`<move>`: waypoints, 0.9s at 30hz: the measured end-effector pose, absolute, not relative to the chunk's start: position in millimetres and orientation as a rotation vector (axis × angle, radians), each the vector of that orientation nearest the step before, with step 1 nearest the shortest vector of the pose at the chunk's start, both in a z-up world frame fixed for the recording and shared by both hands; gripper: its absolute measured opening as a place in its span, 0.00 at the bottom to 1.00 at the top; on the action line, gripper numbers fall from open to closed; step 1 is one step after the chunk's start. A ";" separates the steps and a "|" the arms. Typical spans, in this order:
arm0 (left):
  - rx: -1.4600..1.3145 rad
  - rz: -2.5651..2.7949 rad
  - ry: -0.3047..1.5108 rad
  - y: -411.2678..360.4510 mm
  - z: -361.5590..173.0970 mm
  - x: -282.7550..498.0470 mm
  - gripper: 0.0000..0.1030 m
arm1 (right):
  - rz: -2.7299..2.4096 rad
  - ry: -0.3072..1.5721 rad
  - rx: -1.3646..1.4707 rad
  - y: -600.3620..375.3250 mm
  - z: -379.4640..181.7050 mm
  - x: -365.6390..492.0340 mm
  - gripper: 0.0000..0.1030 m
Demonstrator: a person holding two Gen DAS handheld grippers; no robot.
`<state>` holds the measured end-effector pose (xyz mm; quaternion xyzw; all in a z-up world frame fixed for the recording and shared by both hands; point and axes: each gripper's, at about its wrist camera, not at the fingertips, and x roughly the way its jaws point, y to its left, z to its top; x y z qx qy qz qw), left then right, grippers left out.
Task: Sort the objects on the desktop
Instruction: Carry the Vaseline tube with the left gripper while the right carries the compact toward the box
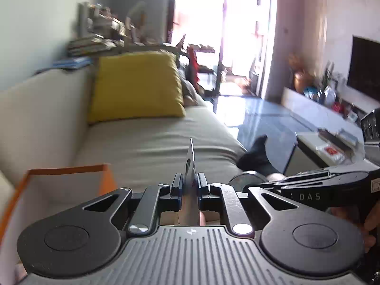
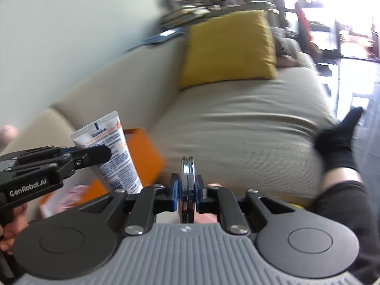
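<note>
My left gripper (image 1: 189,185) is shut on a white Vaseline tube (image 1: 190,163), seen edge-on between the pads; in the right wrist view the tube (image 2: 111,152) stands upright in that gripper (image 2: 95,153) over an orange box (image 2: 142,152). My right gripper (image 2: 188,187) is shut on a round dark disc-shaped case (image 2: 188,185), held edge-on; the left wrist view shows it as a dark disc (image 1: 247,178) at the right gripper's tip. The orange box (image 1: 59,185) sits on the sofa at lower left, open at the top.
A beige sofa (image 1: 154,142) with a yellow cushion (image 1: 137,85) lies ahead. A person's leg in a black sock (image 2: 337,142) rests at the sofa's edge. A low white table (image 1: 327,149) with small items stands at right. Books line the shelf behind the sofa.
</note>
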<state>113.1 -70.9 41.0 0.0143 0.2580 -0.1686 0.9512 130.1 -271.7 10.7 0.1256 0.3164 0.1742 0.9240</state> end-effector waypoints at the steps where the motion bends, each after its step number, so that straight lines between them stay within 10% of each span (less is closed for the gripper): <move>1: 0.017 -0.326 0.511 -59.9 46.5 106.6 0.12 | 0.381 0.645 0.251 -262.7 16.3 127.7 0.13; 27: -0.068 -0.046 0.483 126.9 42.9 55.6 0.12 | 0.738 0.891 -0.094 -24.1 69.7 175.3 0.13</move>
